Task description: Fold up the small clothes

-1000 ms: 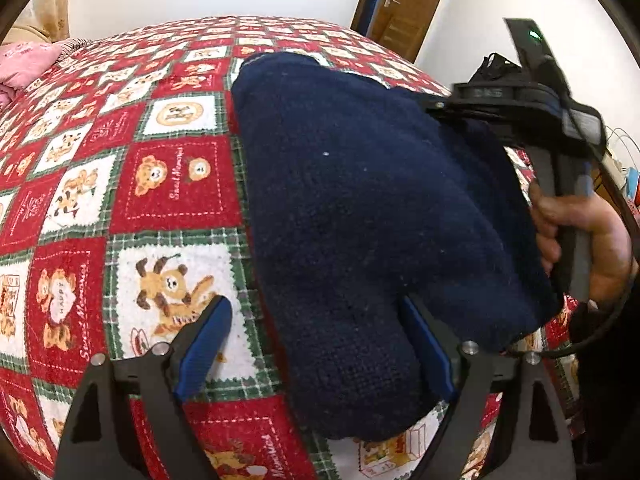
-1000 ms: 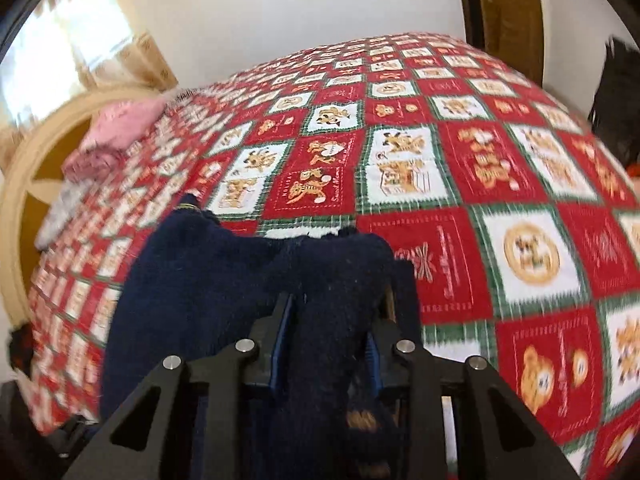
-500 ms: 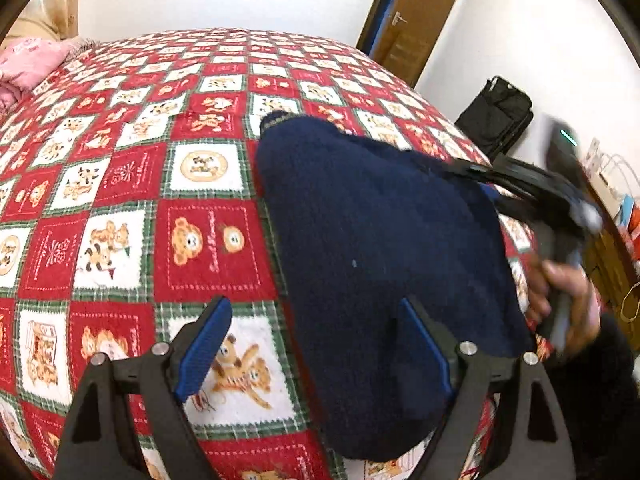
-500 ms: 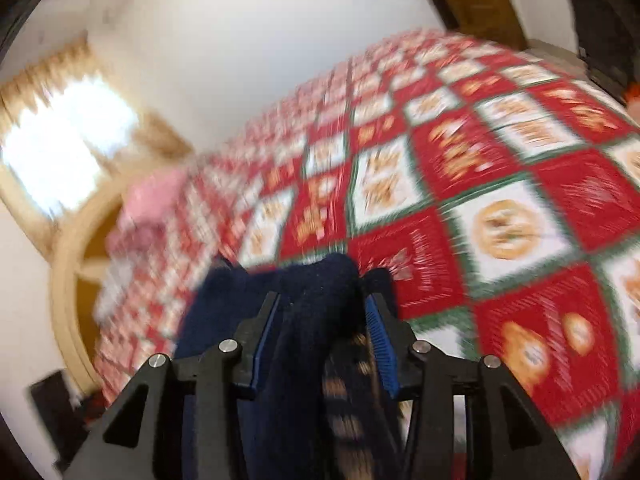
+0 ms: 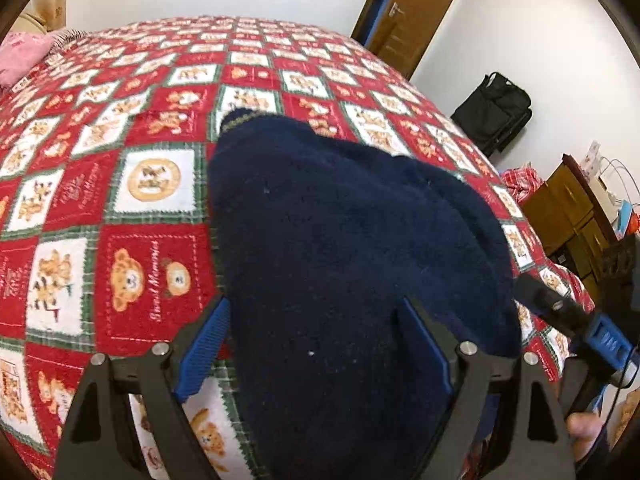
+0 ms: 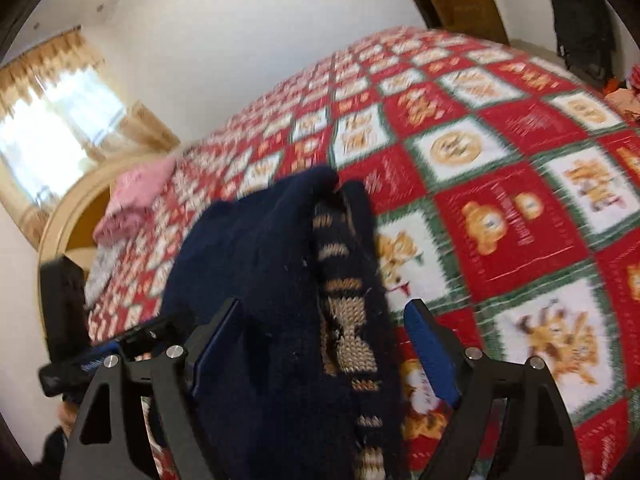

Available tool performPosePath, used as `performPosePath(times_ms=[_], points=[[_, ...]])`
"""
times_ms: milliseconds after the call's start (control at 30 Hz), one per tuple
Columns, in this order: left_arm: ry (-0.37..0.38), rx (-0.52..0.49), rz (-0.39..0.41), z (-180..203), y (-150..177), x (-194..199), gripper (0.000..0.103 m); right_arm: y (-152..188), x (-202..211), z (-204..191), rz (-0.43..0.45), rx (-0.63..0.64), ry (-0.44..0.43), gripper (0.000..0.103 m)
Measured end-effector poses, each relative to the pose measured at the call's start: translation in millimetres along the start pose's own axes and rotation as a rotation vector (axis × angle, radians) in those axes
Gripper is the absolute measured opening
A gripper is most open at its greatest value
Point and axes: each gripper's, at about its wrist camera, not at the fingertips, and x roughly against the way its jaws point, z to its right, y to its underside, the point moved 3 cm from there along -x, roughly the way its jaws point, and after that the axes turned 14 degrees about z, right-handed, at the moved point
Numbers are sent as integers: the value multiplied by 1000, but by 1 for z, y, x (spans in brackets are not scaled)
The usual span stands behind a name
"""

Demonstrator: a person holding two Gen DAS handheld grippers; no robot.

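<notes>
A navy knitted sweater (image 5: 340,248) lies folded on the red teddy-bear quilt (image 5: 132,200). My left gripper (image 5: 316,340) is open above its near end, with its blue pads on either side of the cloth. In the right wrist view the sweater (image 6: 260,248) shows a tan knitted pattern on its inner side. My right gripper (image 6: 320,344) is open, with the sweater's edge lying loose between its spread fingers. The right gripper also shows at the left view's right edge (image 5: 576,324).
Pink folded clothes (image 6: 136,196) lie near the headboard. A black bag (image 5: 496,108) leans on the wall and wooden furniture (image 5: 572,208) stands to the right of the bed. A brown door (image 5: 416,12) is at the back.
My right gripper has opened and let go of the sweater, and has pulled back toward the bed's edge. My left gripper stayed open and moved a little nearer over the sweater.
</notes>
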Motion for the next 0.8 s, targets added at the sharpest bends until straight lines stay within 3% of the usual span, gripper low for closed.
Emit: performPosePath(times_ms=[167,333,533,800], points=[[-18,18,-8,-5,5,-6,96,12,-6,8,27,-30,-11,84],[-5,31,-19,-3,7,-13,98,17,-6,6,19,-14,-28,88],[16,52,-38,-3,8,-20,99,20,-15,-8,-13,109,10,96],[11,51,-39,0,10,-21,99,18,-16,-6,-22,76,27,97]])
